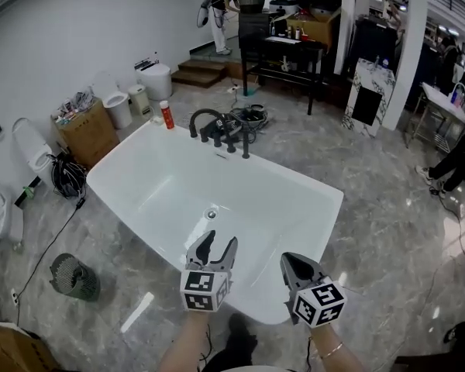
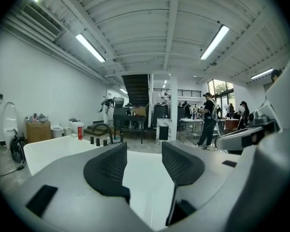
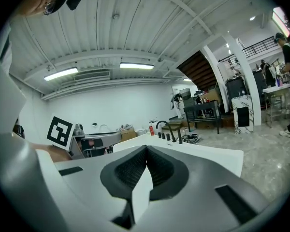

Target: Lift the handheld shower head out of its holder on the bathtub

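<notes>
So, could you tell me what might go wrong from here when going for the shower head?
The black fittings stand tightly bunched on the far rim of the bathtub; the open left gripper could close on the wrong one. The red bottle stands at the rim beside them and might get knocked over. The right gripper is shut, so it cannot help unless it opens.

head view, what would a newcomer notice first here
The big white bathtub fills the middle of the marble floor, set at an angle, with black taps on its far rim. Over its near end are two grippers with marker cubes: the left gripper with jaws apart and nothing between them, the right gripper with jaws together. White toilets stand along the wall at the view's left.
</notes>
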Tool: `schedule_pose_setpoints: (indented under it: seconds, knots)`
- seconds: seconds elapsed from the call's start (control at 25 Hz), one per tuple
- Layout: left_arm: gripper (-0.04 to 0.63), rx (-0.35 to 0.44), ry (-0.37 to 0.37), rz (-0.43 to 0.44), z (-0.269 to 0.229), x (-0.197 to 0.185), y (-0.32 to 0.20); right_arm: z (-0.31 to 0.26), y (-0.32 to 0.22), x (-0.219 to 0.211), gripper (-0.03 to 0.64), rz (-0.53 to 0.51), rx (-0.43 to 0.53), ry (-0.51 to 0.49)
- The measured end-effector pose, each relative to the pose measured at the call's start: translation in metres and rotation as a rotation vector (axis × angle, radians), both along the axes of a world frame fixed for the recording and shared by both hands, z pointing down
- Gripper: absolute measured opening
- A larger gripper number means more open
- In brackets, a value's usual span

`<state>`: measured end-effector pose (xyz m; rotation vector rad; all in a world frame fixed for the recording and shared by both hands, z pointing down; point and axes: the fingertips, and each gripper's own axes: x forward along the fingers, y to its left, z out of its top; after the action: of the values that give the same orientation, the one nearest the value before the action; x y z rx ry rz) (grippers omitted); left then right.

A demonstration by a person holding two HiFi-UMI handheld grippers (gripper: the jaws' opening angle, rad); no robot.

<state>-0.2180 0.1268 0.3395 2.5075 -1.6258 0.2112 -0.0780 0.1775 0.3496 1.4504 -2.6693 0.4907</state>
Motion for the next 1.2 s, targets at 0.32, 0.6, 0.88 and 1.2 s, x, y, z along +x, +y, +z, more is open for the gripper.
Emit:
schedule_pose_setpoints:
  seconds: [0.32,0.6,0.88,1.2]
  knots:
    - [0.225,-0.013,-0.013,0.045,0.008,-0.043,-0.160,0.009,-0.147,-0.043,0.008,0.033,-0.027,0.019]
    - [0.225,-0.024,-0.009,0.066,0.017,-0.045,-0.241,0.023,-0.211,-0.042,0.008,0.069,-0.068,0.011]
    - [0.225,-0.047,-0.025,0.023,0.041,-0.010,-0.316,0.040,-0.280,-0.002,0.009,0.009,-0.079,0.007]
    - [0.225,-0.098,-0.041,-0.042,0.091,0.047,-0.440,0.088,-0.408,0.053,0.008,-0.111,-0.107,0.022]
